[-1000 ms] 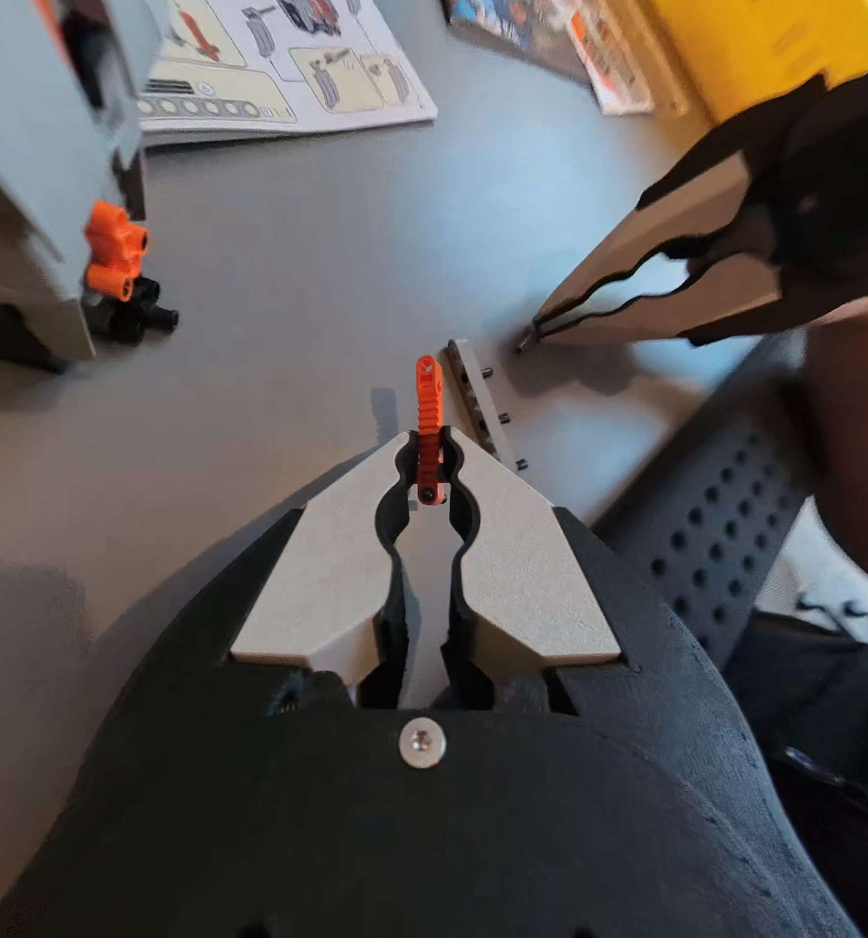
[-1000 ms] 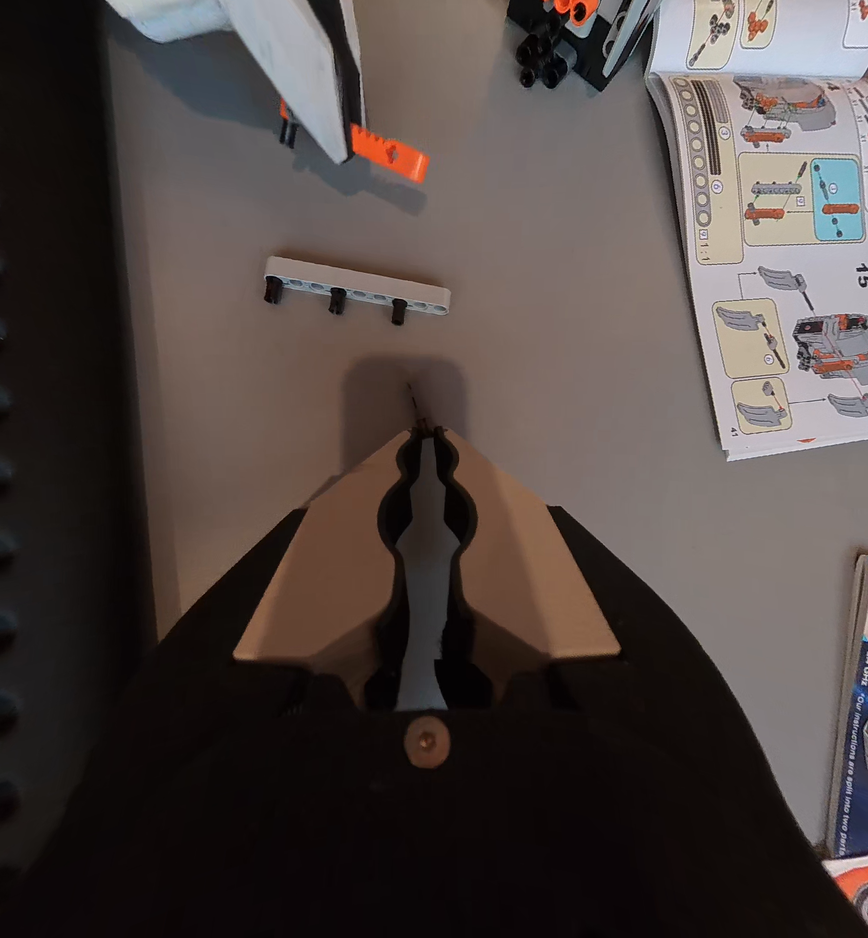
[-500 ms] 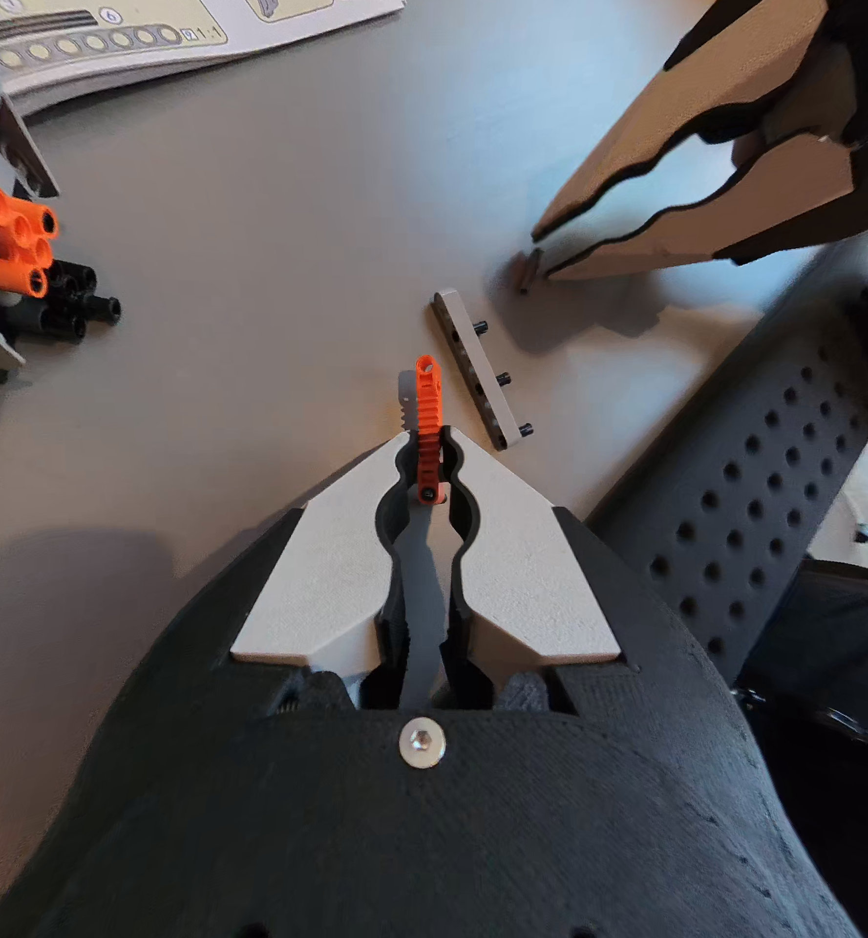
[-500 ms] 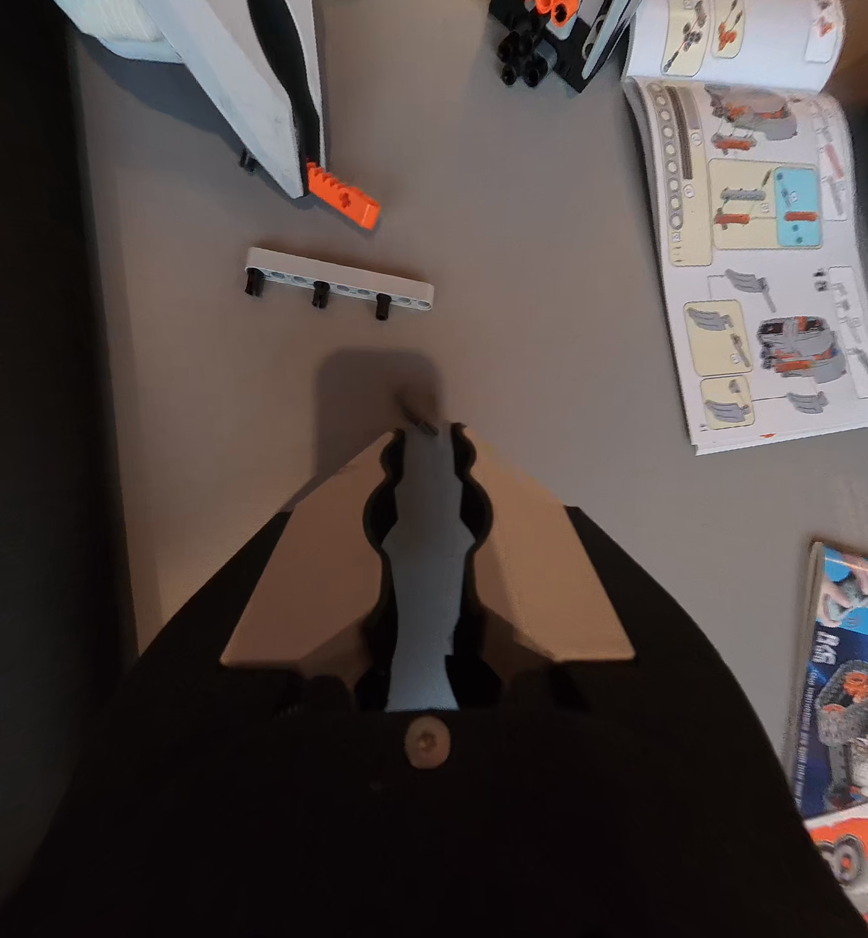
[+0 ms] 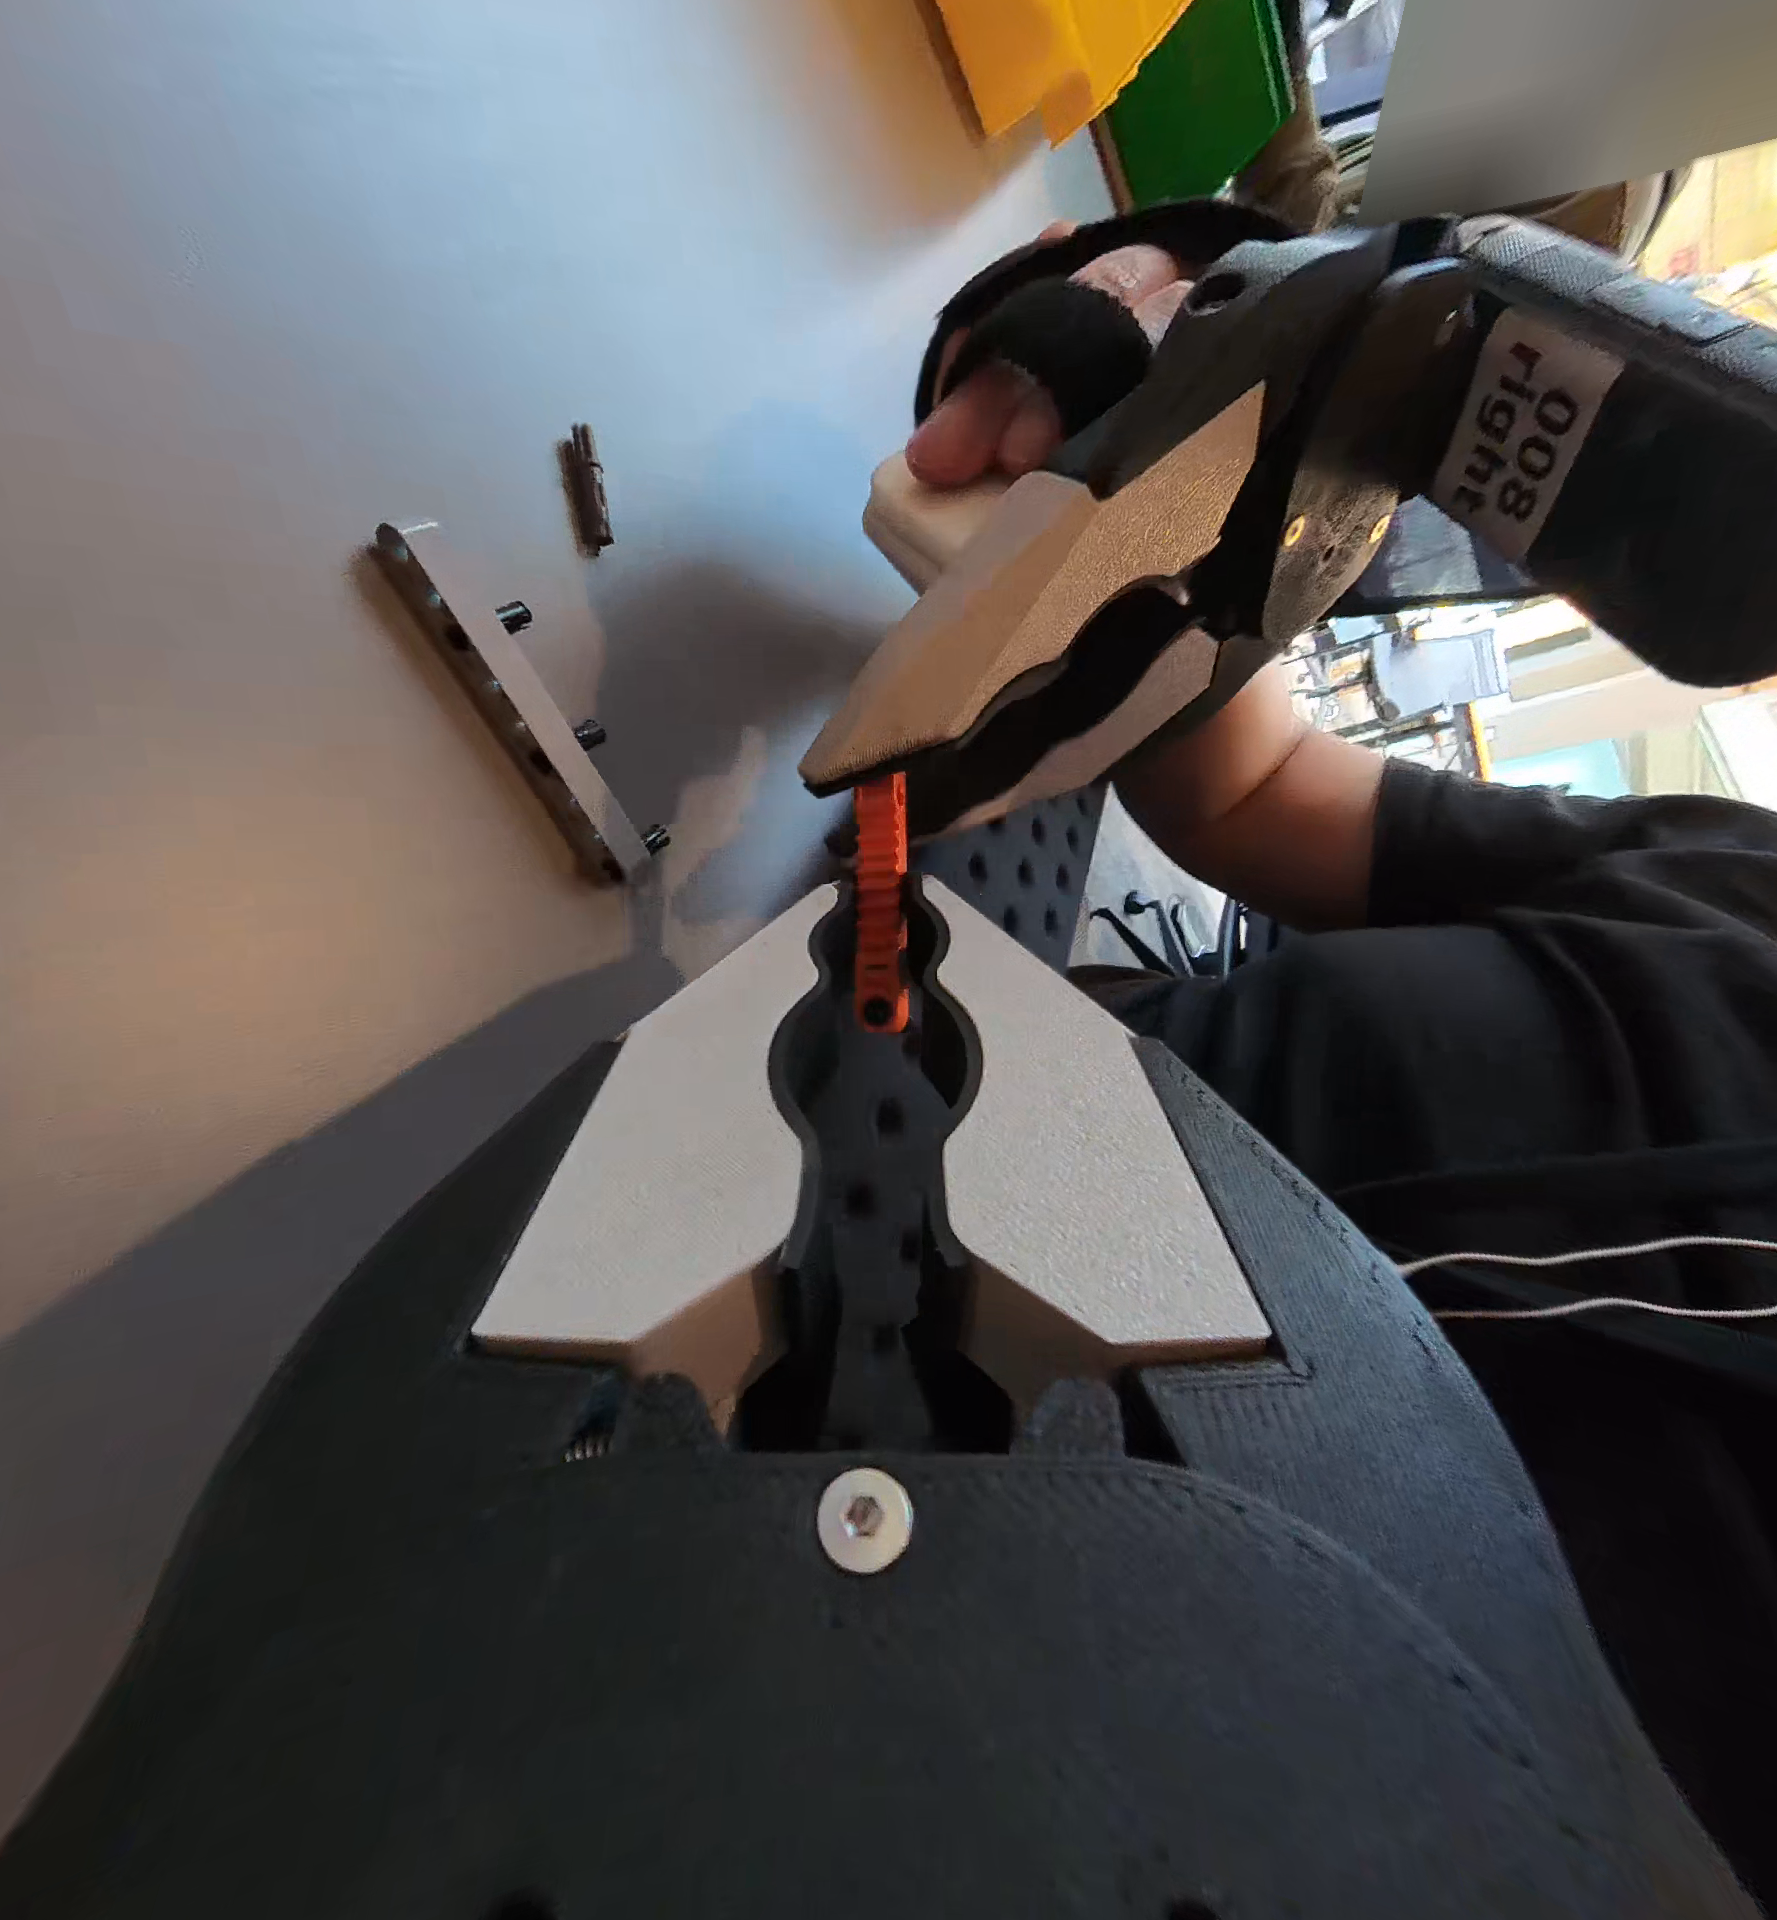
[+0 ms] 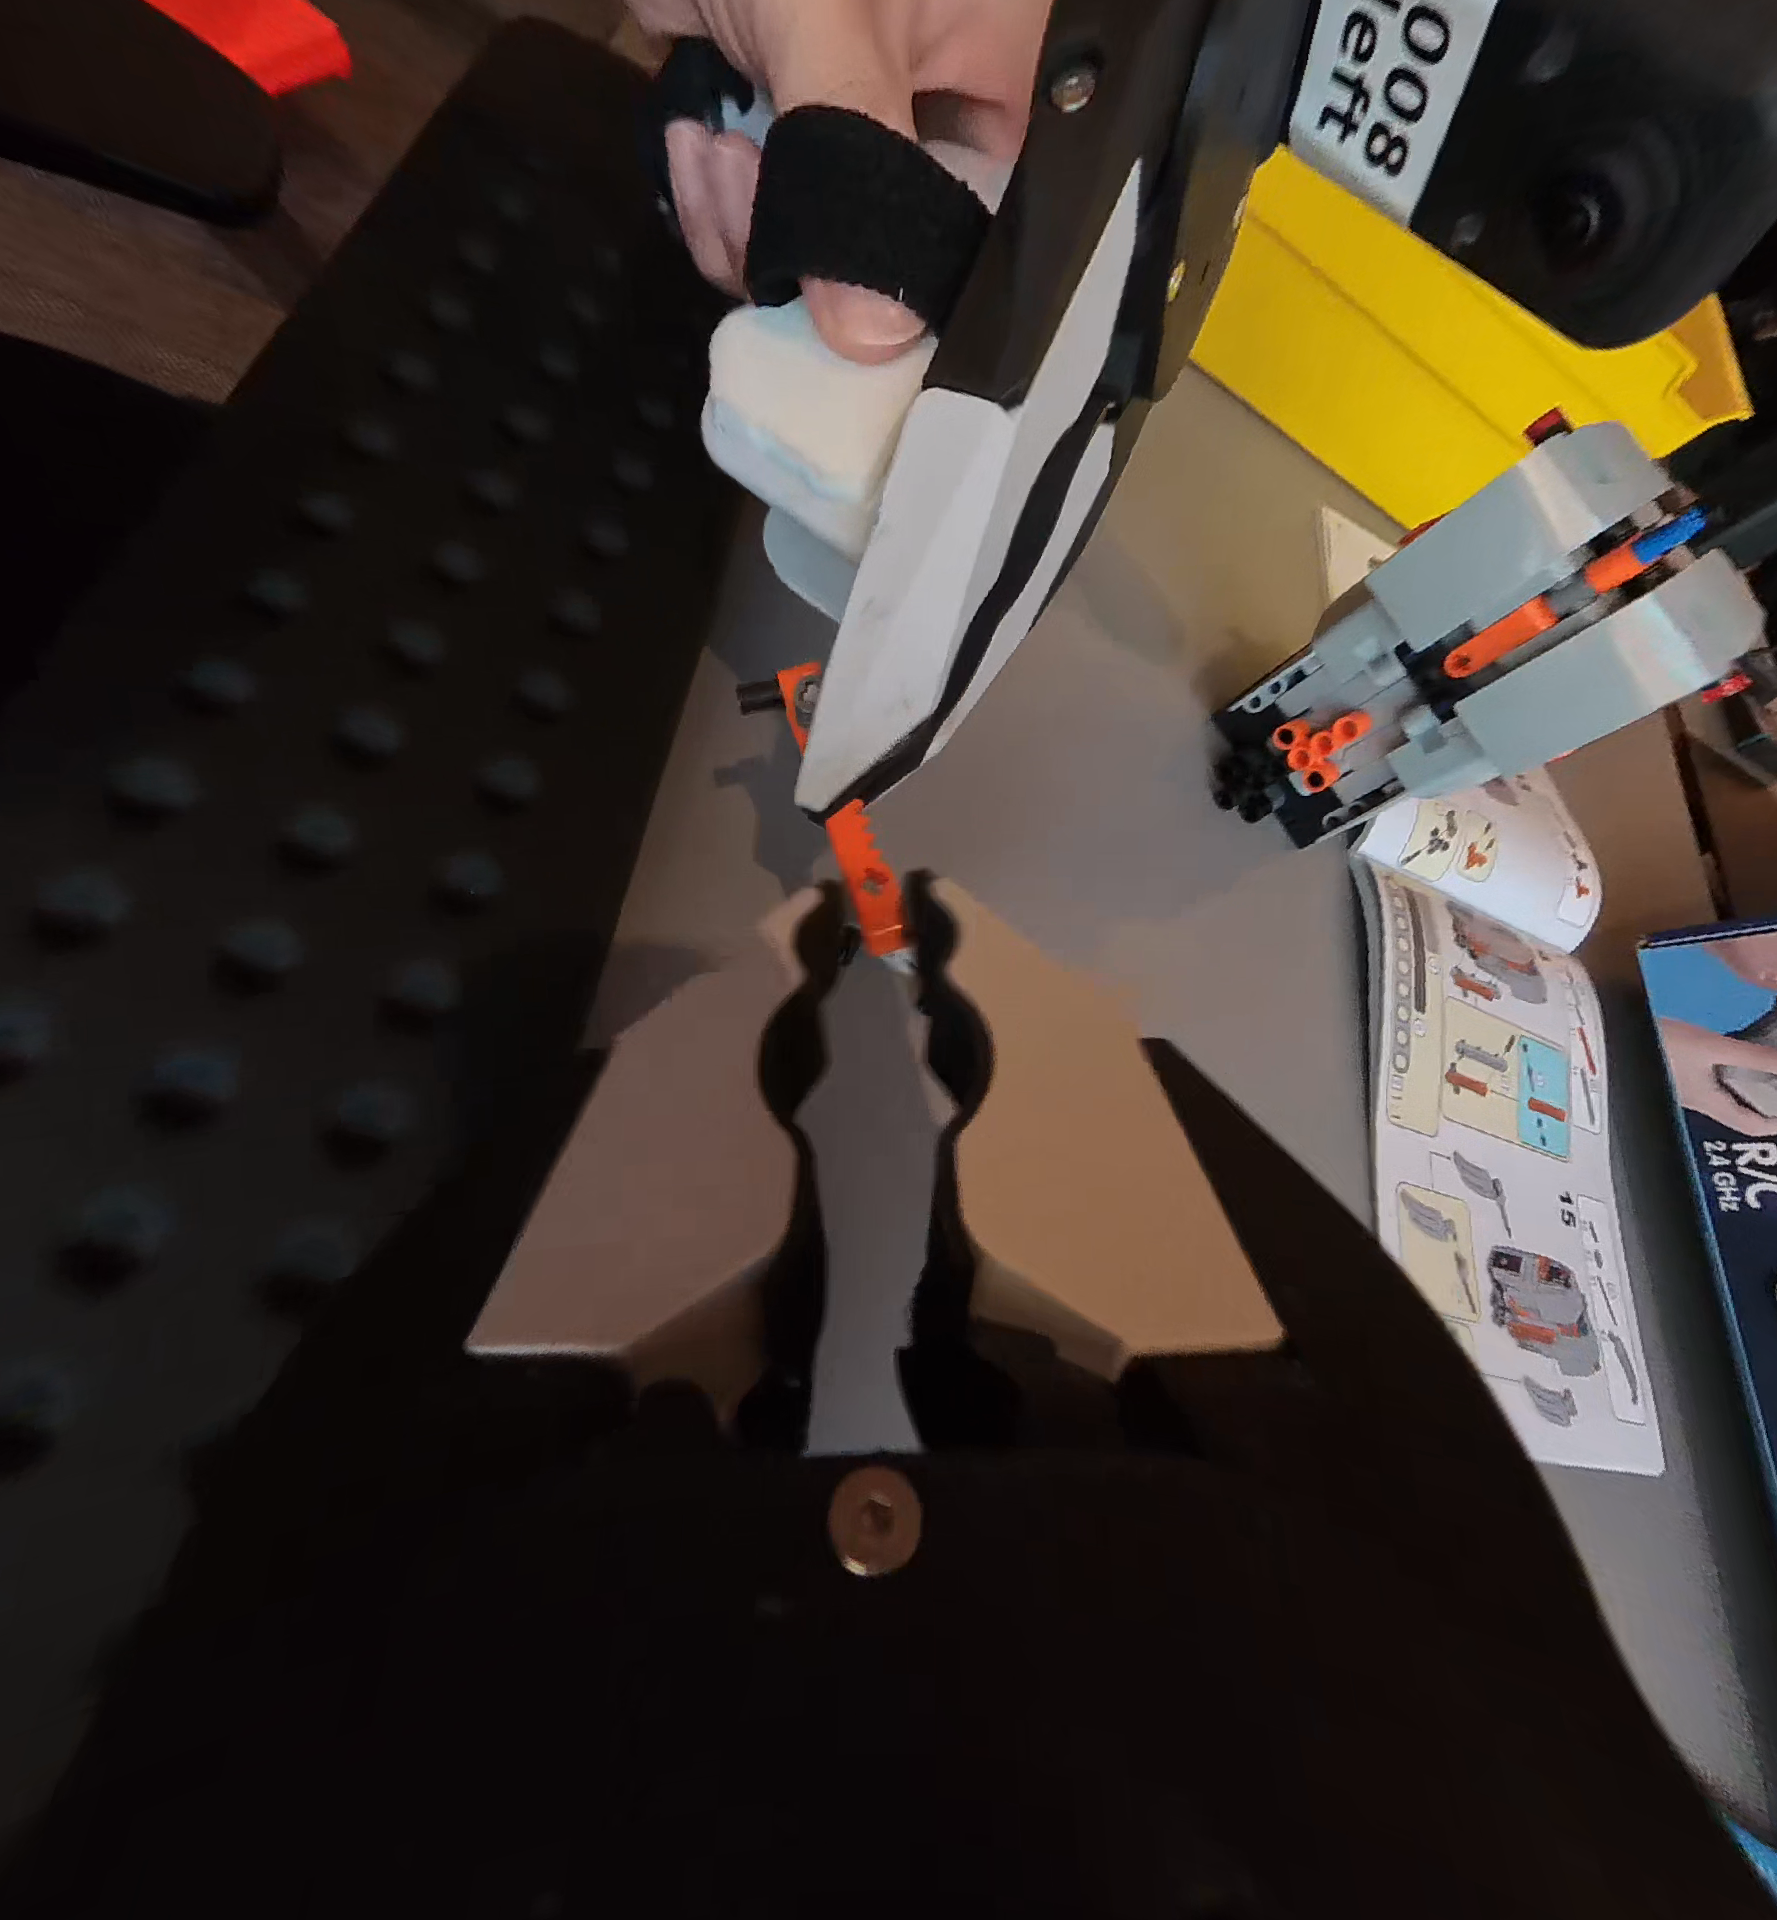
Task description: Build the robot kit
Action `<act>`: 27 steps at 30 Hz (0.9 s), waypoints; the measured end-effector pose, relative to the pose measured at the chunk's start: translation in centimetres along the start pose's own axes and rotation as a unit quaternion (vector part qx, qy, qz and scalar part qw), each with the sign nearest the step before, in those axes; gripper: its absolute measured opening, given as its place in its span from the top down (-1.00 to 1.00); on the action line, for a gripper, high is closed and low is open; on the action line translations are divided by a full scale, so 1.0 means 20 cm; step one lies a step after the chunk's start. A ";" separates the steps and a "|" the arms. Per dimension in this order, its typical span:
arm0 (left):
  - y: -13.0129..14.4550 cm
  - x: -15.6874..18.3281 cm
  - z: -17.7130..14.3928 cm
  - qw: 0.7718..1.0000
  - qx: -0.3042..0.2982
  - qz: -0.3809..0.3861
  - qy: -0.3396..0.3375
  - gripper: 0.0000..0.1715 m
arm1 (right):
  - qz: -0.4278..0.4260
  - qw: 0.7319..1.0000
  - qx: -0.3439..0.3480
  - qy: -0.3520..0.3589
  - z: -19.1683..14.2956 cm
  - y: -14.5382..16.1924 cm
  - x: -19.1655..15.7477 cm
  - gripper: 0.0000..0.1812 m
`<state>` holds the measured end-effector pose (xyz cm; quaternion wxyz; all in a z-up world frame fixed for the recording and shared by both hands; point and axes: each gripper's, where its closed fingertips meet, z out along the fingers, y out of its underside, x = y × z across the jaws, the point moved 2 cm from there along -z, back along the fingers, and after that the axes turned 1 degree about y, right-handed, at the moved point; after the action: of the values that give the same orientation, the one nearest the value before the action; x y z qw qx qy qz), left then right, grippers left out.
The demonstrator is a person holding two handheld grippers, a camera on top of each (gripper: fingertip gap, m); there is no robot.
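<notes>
Since a second ago both grippers have lifted off the worktop and met. The left gripper jaws clench the orange toothed piece; the right gripper, jaws parted, brackets its free end. The grey beam and small dark pin lie on the far left.

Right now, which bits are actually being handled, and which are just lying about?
In hand:
- orange toothed piece, clamped in the left tool
- right tool, open around that piece's free end

Lying about:
- grey beam with black pins
- small dark pin
- part-built grey model
- instruction booklet
- yellow bin
</notes>
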<state>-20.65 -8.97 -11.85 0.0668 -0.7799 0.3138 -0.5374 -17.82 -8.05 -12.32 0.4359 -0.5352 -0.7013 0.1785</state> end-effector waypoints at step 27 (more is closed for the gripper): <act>0.01 0.08 -0.06 0.794 0.010 0.527 -0.301 0.71 | 0.038 0.999 0.004 -0.019 -0.08 0.01 0.02 0.92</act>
<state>-21.43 -9.83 -10.19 0.4389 -0.6154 0.6349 -0.1599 -16.39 -7.97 -11.48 0.4178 -0.5558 -0.6880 0.2077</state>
